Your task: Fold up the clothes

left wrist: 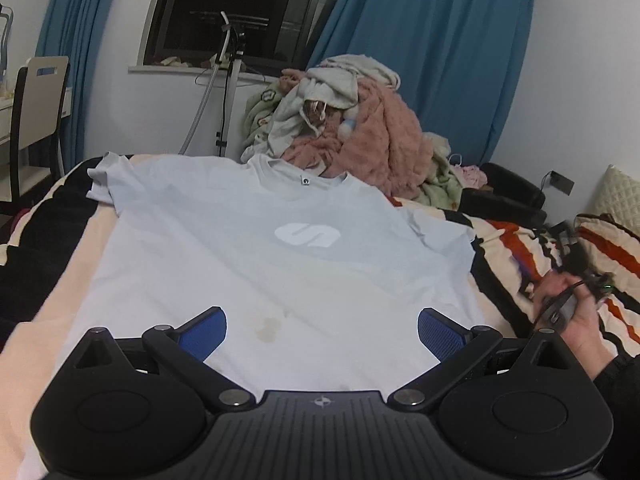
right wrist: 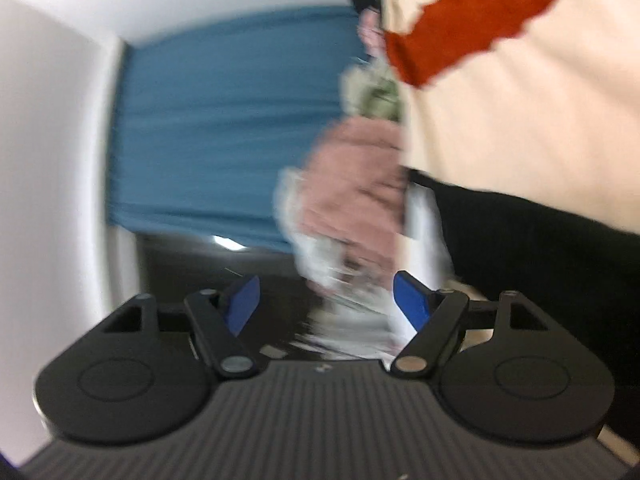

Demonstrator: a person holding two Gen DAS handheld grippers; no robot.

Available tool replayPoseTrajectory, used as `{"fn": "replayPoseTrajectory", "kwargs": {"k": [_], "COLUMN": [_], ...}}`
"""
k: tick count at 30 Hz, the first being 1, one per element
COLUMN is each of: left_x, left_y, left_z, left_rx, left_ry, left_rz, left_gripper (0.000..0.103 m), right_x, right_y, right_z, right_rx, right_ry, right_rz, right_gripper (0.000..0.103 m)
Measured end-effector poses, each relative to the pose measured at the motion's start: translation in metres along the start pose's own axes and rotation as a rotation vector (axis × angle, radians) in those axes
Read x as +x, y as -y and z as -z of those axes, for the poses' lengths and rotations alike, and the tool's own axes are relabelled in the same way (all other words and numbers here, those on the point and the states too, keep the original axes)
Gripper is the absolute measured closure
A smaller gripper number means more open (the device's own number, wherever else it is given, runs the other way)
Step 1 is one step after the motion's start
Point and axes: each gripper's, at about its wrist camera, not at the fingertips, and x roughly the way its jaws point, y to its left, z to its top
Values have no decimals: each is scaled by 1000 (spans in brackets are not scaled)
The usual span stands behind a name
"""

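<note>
A pale blue T-shirt with a white logo lies flat, front up, on the bed, collar at the far end. My left gripper is open and empty, just above the shirt's near hem. My right gripper is open and empty. Its view is blurred and rolled on its side. It points at the pink and white clothes pile beside the striped blanket. In the left wrist view a hand holds that gripper, blurred, at the right over the blanket.
A heap of pink, green and white clothes sits at the bed's far end behind the shirt. The striped blanket covers the bed. A chair stands at the left. A stand, window and blue curtains are behind.
</note>
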Motion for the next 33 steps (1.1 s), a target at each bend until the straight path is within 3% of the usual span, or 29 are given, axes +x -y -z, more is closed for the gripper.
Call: {"fn": "replayPoseTrajectory", "kwargs": {"k": [5, 11, 13, 17, 18, 20, 21, 22, 23, 29, 33], "left_x": [-20, -7, 2, 32, 41, 58, 65, 71, 73, 43, 8], "left_y": [-1, 2, 4, 3, 2, 1, 0, -2, -4, -32, -64], "left_z": [2, -9, -14, -22, -23, -23, -23, -23, -25, -46, -50], "left_rx": [-7, -6, 4, -5, -2, 9, 15, 22, 24, -51, -136], "left_ry": [17, 61, 83, 94, 84, 70, 66, 61, 59, 128, 124], "left_rz": [9, 1, -10, 3, 1, -7, -11, -14, -21, -103, -156], "left_gripper": [0, 0, 0, 0, 0, 0, 0, 0, 0, 0, 0], "right_x": [20, 54, 72, 110, 120, 139, 148, 156, 159, 142, 141], "right_y": [6, -7, 0, 1, -2, -7, -10, -15, -22, -95, -161], "right_z": [29, 41, 37, 32, 33, 35, 36, 39, 43, 89, 163], "right_rx": [-129, -423, -462, -497, -520, -572, -597, -651, -704, -996, -1287], "right_ry": [-131, -218, -227, -232, -229, -226, -225, -215, -193, 0, 86], "right_rz": [164, 199, 219, 176, 180, 228, 251, 299, 340, 392, 385], "right_gripper": [27, 29, 32, 47, 55, 55, 64, 75, 95, 97, 97]}}
